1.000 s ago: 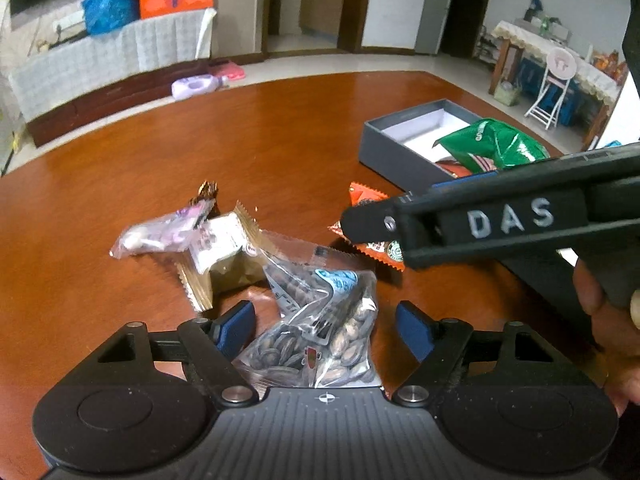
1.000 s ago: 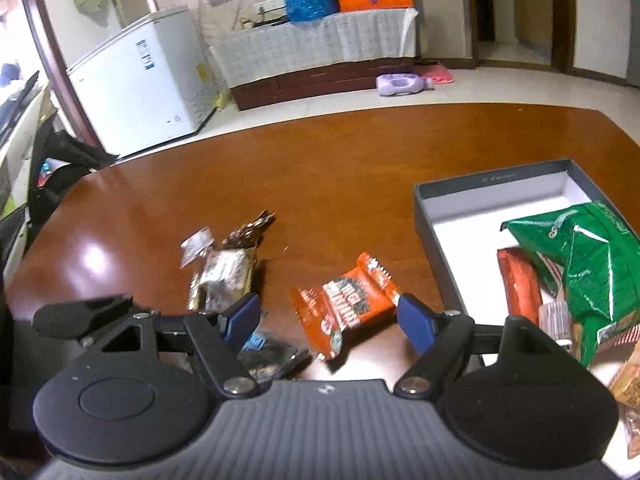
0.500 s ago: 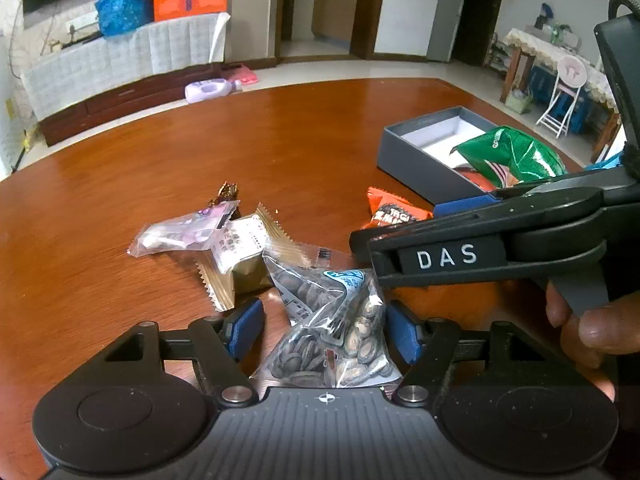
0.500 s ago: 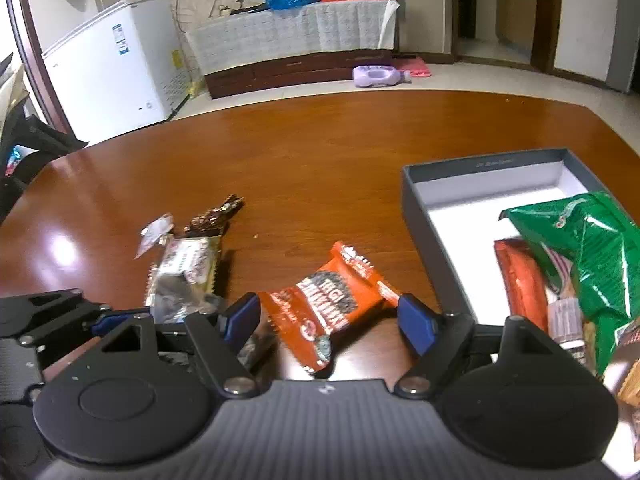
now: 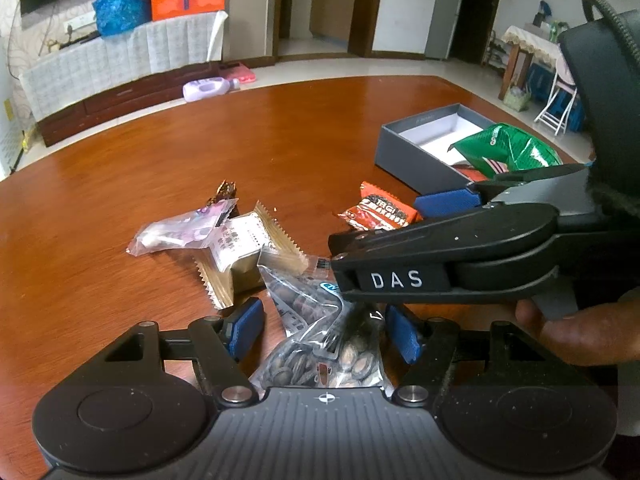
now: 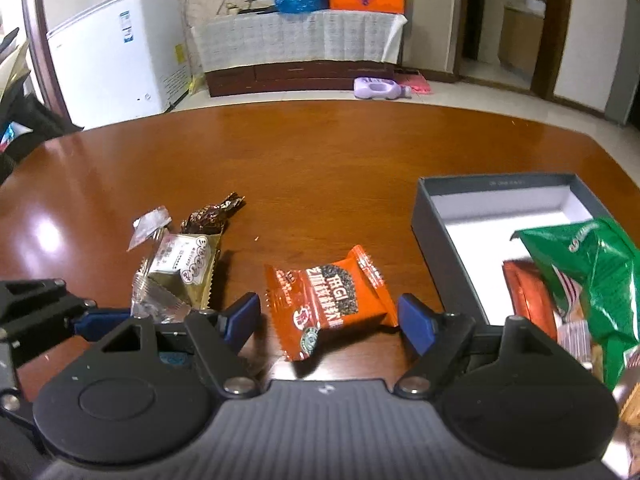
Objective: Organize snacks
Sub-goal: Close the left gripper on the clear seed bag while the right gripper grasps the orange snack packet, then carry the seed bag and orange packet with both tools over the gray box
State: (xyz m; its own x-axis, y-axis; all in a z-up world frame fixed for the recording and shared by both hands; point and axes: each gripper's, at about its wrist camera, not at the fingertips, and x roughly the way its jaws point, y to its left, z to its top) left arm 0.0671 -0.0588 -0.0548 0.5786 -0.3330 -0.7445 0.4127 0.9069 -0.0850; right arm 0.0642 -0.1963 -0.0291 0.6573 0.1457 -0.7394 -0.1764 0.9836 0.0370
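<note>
1. Two tools work here: the left tool (image 5: pixel 324 330) has just narrowed around the clear crinkly bag of dark seeds (image 5: pixel 326 344), pads not visibly pressing.
2. Right tool (image 6: pixel 328 318) gapes around the orange foil snack packet (image 6: pixel 332 298) on the brown wooden table (image 6: pixel 320 160).
3. Both packs look light, soft, slippery; pinch mid-body.
4. Beyond sits the grey cardboard box (image 6: pixel 440 232).

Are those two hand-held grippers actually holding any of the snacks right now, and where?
Neither visibly grips. The left hand-held gripper straddles the seed bag; the right hand-held gripper straddles the orange packet, both lying on the table.
</note>
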